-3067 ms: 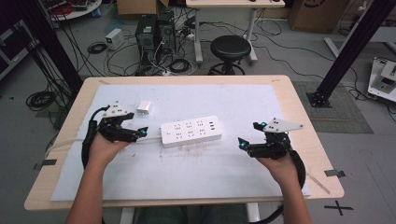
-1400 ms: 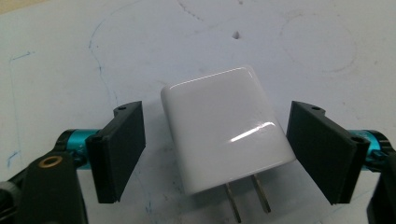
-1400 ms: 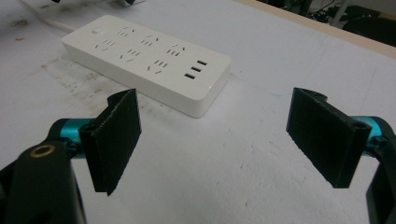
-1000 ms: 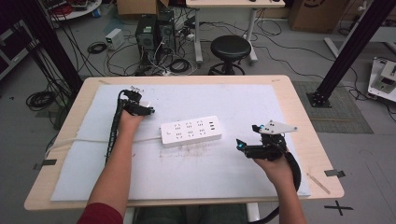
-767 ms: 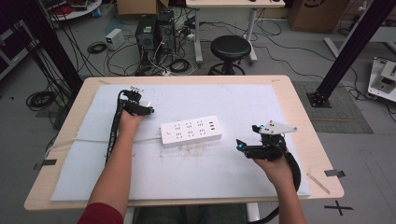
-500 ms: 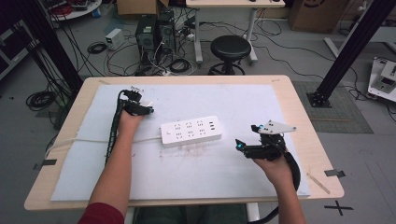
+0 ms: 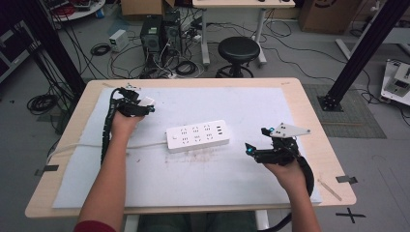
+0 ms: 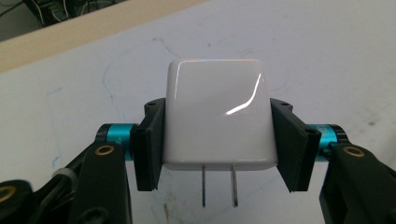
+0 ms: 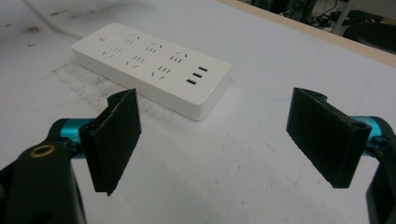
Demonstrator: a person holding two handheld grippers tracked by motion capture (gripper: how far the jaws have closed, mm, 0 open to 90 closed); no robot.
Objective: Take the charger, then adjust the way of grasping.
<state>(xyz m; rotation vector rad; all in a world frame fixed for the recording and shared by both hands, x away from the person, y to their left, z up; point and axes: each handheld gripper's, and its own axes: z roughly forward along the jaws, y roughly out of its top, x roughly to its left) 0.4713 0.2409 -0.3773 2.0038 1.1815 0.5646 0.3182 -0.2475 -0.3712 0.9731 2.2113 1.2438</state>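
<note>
at the table's far left, the left gripper (image 8: 217, 140) clamps a glossy white square plug-in charger (image 8: 217, 119) between its black jaws, the charger's two metal prongs pointing back toward the camera, above the white paper sheet (image 7: 193, 179). a white rectangular plastic power strip (image 7: 197, 136) lies at the sheet's centre, well apart from the charger. the right gripper (image 9: 224, 135), jaws spread wide and empty, sits near the strip's usb end.
</note>
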